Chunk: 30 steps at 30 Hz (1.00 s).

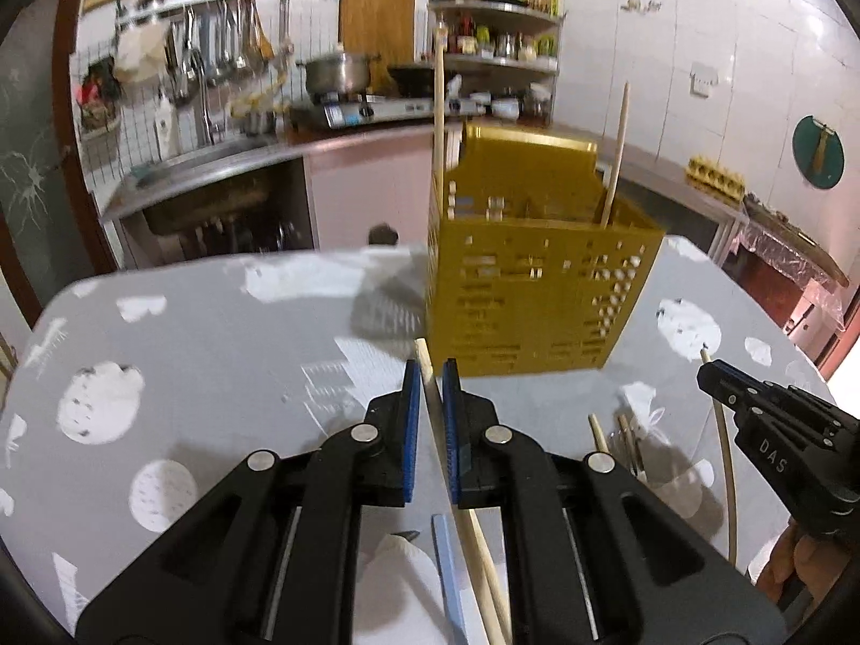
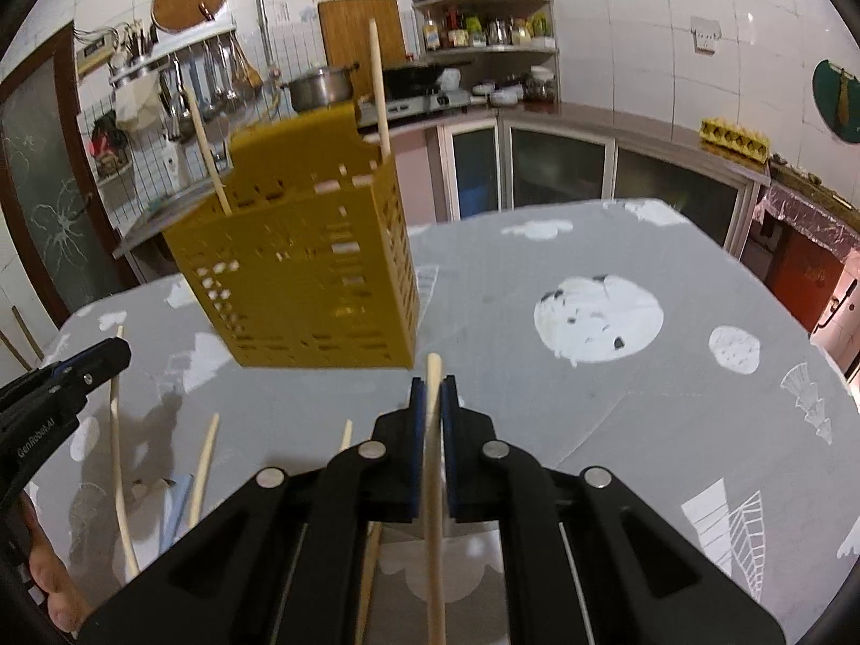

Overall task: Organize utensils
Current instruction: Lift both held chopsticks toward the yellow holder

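Each hand-held gripper, left (image 1: 430, 371) and right (image 2: 433, 384), clamps one chopstick (image 1: 423, 363); yellow holder (image 1: 537, 279) contains two.

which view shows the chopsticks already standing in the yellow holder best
The right wrist view: both pale wooden chopsticks stand clear above the perforated yellow plastic holder. The left wrist view shows them too, though motion blur softens the holder.

I count one yellow perforated holder (image 2: 301, 269) with two chopsticks (image 2: 379, 91) standing in it. One chopstick (image 1: 424, 365) sits in my left claw (image 1: 431, 376), one (image 2: 432, 376) in my right claw (image 2: 433, 384). Loose ones on the desk (image 2: 537, 403) look like three, maybe four; blur hides the pile.
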Available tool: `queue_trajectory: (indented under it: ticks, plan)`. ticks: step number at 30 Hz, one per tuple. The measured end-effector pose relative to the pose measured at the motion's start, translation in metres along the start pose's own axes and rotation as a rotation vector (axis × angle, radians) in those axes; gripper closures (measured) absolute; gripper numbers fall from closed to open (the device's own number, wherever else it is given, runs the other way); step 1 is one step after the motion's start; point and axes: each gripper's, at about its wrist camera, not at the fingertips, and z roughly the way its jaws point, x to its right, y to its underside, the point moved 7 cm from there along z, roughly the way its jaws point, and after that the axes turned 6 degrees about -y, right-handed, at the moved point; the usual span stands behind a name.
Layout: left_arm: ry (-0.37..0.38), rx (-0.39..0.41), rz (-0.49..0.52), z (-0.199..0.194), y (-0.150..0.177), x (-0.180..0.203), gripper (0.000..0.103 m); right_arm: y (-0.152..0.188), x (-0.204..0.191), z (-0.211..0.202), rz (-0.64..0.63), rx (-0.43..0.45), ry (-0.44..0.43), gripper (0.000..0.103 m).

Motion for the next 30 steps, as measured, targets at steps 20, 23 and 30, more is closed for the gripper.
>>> queue_trajectory:
  ticks: [20,23,30]
  plan:
    - [-0.007,0.256,0.019,-0.072,-0.026,-0.001,0.097,-0.032,-0.005,-0.093,0.009,0.348,-0.051,0.097]
    - [-0.004,0.269,0.019,-0.075,-0.026,-0.001,0.097,-0.033,-0.005,-0.098,0.005,0.367,-0.049,0.097]
    - [0.004,0.289,0.002,-0.082,-0.028,-0.007,0.097,-0.035,-0.008,-0.111,-0.017,0.425,-0.039,0.097]
